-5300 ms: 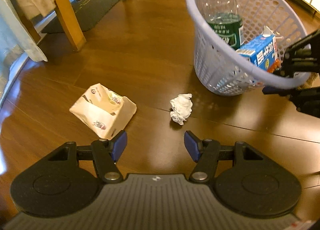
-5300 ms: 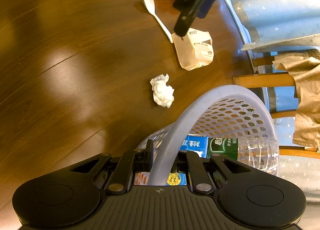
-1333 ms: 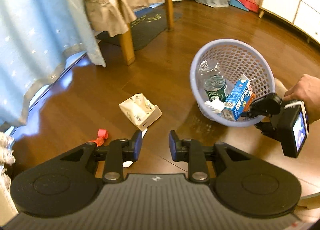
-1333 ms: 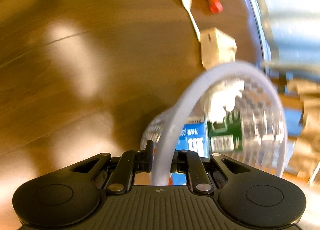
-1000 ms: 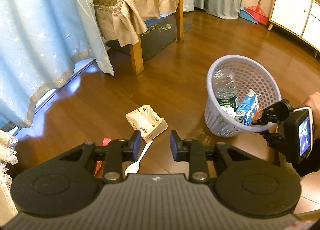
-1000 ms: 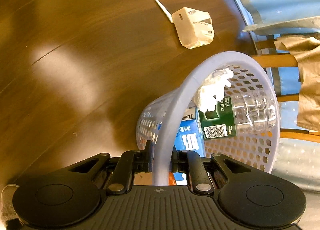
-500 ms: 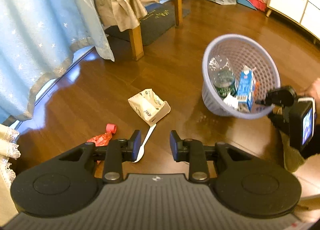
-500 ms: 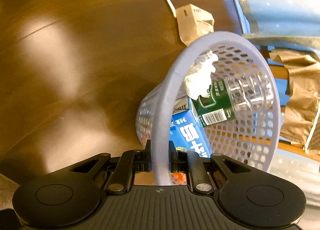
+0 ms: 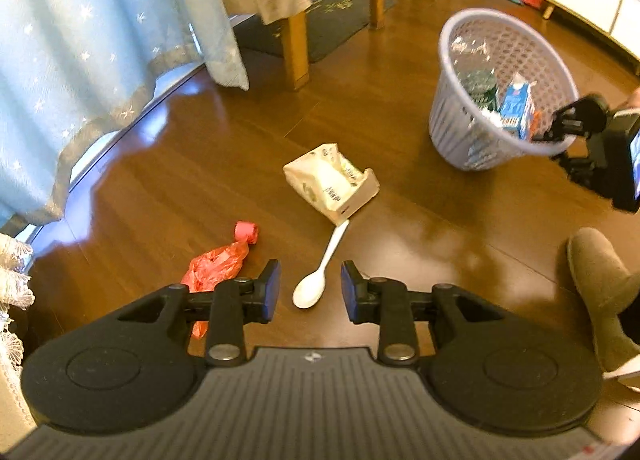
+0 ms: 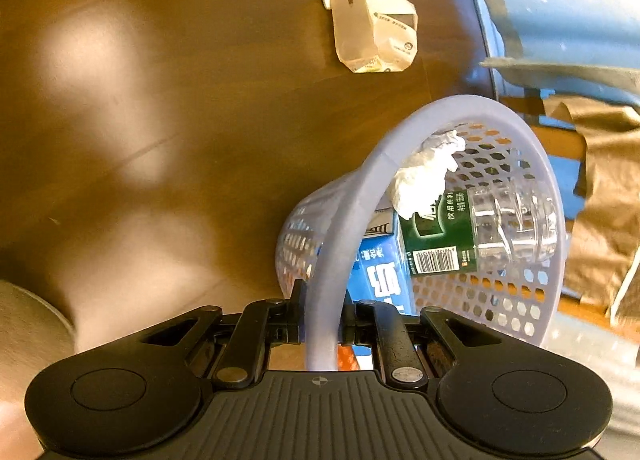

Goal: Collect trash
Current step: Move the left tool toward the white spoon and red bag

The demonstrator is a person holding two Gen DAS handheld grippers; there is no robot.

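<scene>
Red bag (image 9: 214,268) partly hidden behind left tongs (image 9: 310,286).

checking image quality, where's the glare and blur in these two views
Left wrist view: the basket and right claw are motion-smeared, with pale glare on the floor; right wrist view: broad window glare on the floor, blurred curtain, sharp bottle.

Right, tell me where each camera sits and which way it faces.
Left wrist: on the left tool, angled down at the floor: white spoon, tissue pack, red bag; a slippered foot and the right tool show.
Right wrist: on the right tool, shut on the basket rim, looking down into it at the bottle and milk carton.
Shared: basket, tissue pack, spoon.
</scene>
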